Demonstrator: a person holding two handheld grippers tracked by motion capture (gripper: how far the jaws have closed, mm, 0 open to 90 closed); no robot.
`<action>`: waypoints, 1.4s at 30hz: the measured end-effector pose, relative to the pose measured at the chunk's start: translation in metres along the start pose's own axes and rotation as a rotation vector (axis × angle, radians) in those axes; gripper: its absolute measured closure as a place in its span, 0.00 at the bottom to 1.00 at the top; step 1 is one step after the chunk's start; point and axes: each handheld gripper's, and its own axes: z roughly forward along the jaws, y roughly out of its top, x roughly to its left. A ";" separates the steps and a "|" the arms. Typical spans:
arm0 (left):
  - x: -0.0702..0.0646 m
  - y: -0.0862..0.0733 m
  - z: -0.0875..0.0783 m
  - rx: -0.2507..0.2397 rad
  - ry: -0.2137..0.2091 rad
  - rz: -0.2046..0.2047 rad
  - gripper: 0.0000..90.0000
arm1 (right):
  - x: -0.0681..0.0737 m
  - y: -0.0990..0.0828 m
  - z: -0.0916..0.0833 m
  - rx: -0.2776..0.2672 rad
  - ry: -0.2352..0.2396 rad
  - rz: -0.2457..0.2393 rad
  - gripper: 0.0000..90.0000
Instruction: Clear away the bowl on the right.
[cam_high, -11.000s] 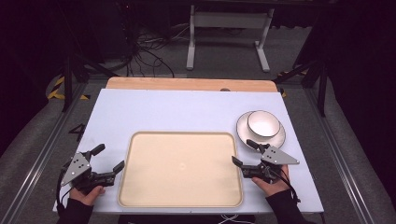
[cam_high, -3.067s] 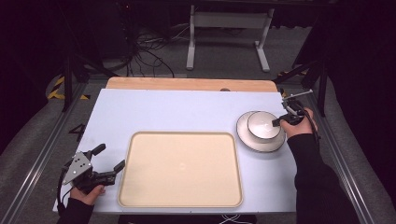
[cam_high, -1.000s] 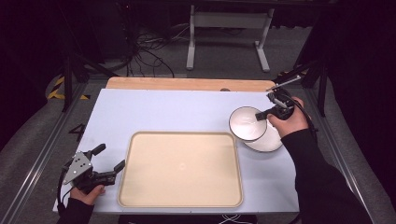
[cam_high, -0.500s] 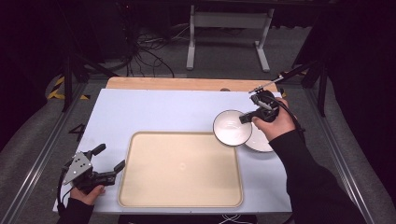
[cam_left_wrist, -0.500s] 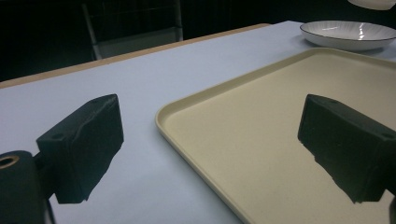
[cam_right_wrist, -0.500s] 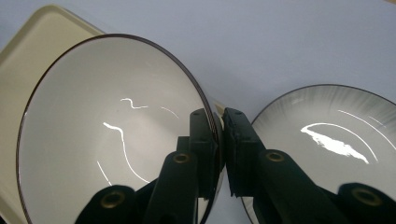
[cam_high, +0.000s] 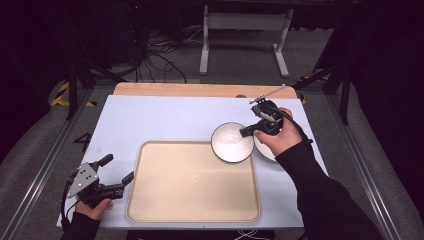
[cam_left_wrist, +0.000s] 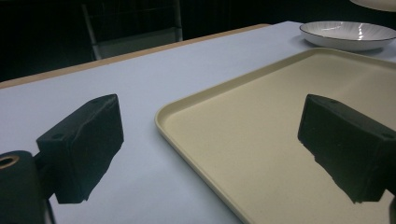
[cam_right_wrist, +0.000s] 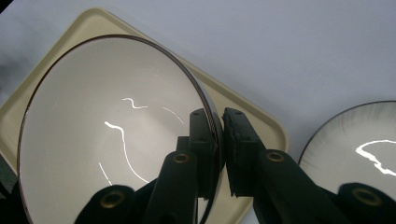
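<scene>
Over the pale table (cam_high: 165, 117), right tool (cam_high: 248, 131) clamps the bowl's (cam_high: 231, 142) rim; left tool (cam_high: 116, 176) gapes beside the tray (cam_high: 195, 185)

Plate (cam_high: 266, 149) near the table's (cam_high: 165, 120) right edge is mostly hidden behind the right hand (cam_high: 277, 136) and the lifted bowl (cam_high: 231, 142); in the right gripper view the plate is cut off by the right edge. Bowl's lower rim runs off that view's bottom edge, and its wall between the jaws is covered by them. Tray (cam_left_wrist: 261, 140) in the left gripper view is cut by the right and bottom edges, partly behind the near jaw.
</scene>
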 end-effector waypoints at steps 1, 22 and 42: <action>0.000 0.000 0.000 0.000 0.000 0.000 0.08 | 0.002 0.001 0.001 0.000 0.005 -0.004 0.92; 0.000 0.000 0.000 0.000 -0.001 0.000 0.08 | 0.038 0.009 0.021 0.004 0.085 -0.060 0.91; 0.000 0.000 0.000 -0.001 -0.002 0.000 0.08 | 0.055 0.004 0.065 0.040 0.128 -0.098 0.91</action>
